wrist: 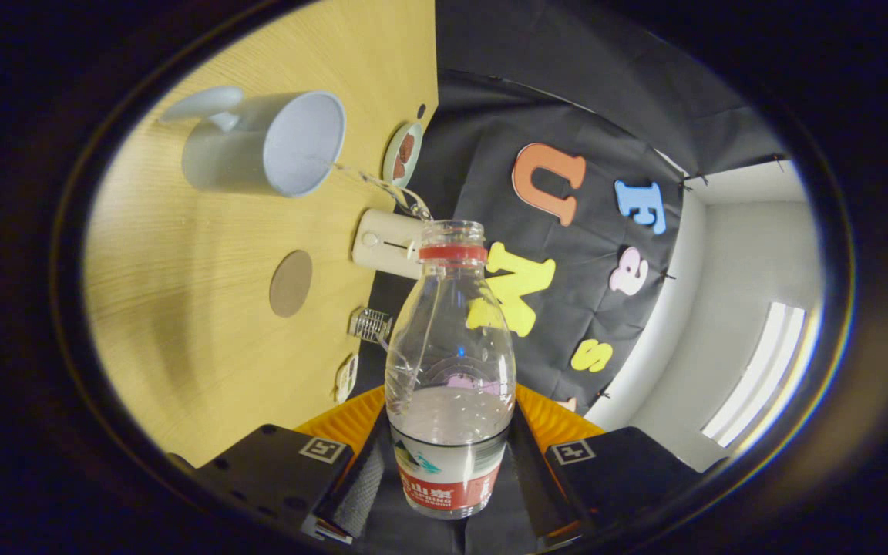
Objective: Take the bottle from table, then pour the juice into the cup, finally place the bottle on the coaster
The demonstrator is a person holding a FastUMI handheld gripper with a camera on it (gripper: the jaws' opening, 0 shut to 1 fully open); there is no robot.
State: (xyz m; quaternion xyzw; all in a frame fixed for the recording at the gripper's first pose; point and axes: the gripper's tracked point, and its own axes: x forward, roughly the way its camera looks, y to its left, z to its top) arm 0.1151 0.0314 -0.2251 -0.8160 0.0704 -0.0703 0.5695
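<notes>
My gripper is shut on a clear plastic bottle with a red neck ring and no cap, both fingers pressing its labelled lower part. The view is rolled sideways, so the bottle is tipped over the wooden table. A thin stream of clear liquid runs from the bottle's mouth into the open white cup, which has a handle on its far side. The round brown coaster lies flat on the table between the cup and my fingers, with nothing on it.
A white box-shaped device stands near the table's back edge by the bottle's mouth. A small plate with brown pieces sits beyond it. A small metal wire object and a small label lie along the same edge.
</notes>
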